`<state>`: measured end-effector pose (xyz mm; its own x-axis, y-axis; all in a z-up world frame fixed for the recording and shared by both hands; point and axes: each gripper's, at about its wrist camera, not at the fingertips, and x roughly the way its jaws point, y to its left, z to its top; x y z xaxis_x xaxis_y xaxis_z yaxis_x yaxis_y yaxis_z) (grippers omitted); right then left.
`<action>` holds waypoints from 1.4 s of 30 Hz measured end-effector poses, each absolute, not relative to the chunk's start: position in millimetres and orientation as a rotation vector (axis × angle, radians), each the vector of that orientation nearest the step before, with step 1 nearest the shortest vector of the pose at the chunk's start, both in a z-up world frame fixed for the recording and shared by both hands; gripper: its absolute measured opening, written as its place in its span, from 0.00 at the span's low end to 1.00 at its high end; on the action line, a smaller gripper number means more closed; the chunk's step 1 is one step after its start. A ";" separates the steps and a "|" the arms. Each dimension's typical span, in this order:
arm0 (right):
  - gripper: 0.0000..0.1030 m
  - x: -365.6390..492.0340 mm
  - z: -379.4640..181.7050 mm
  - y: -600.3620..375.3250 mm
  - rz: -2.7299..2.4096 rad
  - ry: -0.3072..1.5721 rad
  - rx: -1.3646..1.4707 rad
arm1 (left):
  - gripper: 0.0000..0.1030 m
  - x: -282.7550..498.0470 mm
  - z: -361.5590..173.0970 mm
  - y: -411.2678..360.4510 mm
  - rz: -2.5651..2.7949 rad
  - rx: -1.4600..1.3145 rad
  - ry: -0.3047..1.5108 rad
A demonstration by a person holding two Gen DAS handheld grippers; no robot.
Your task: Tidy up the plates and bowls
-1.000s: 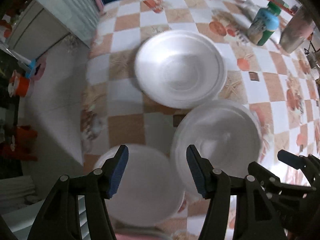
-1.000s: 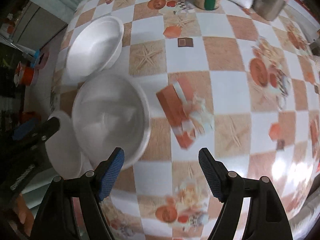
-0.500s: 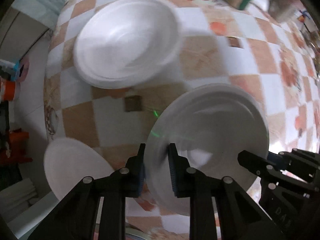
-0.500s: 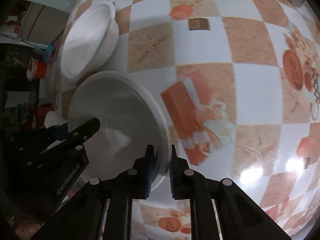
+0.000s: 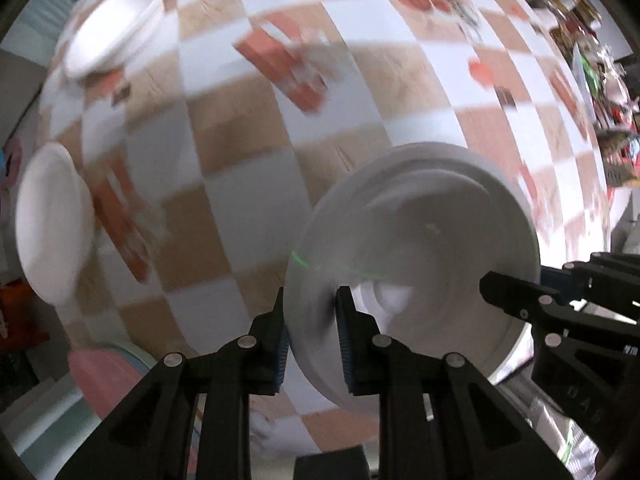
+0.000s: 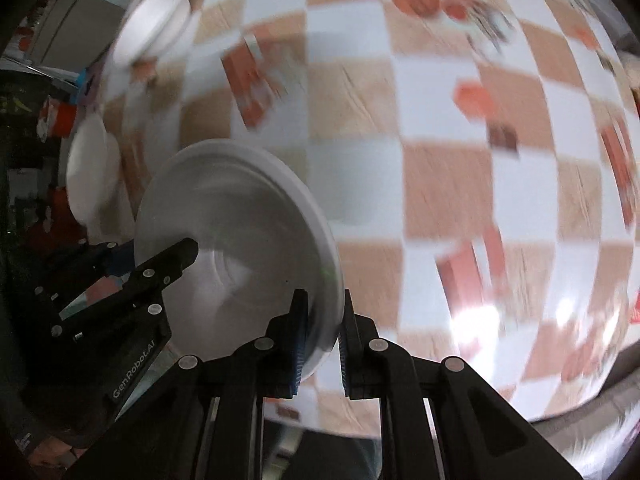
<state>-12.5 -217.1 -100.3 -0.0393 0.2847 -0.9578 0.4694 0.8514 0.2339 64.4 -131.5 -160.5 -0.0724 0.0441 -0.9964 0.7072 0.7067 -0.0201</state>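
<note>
Both grippers hold one white foam plate by opposite rims, lifted and tilted above the checkered table. My left gripper is shut on its left rim. My right gripper is shut on its right rim; the plate also shows in the right wrist view. A white bowl sits at the table's far left corner, and shows in the right wrist view too. Another white dish lies near the left edge, also in the right wrist view.
The checkered orange-and-white tablecloth covers the table. Cluttered packages stand along the far right. A pink and pale stool or bin is below the near table edge. The floor with an orange item lies to the left.
Both grippers, shut on the plate's rims, have lifted the plate and carried it right and toward the near edge. The bowl and the other dish have slid to the left of the views.
</note>
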 end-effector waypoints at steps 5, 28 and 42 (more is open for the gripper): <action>0.15 -28.6 -106.7 -218.5 -0.193 1.664 0.547 | 0.54 51.9 -152.1 -110.4 -0.650 0.677 1.536; 0.70 159.0 -83.8 -102.3 -0.028 1.533 0.497 | 0.63 252.4 -130.5 73.5 -0.069 0.398 1.407; 0.23 199.8 -139.5 -55.8 0.066 1.567 0.548 | 0.25 265.5 -190.3 66.8 -0.148 0.324 1.517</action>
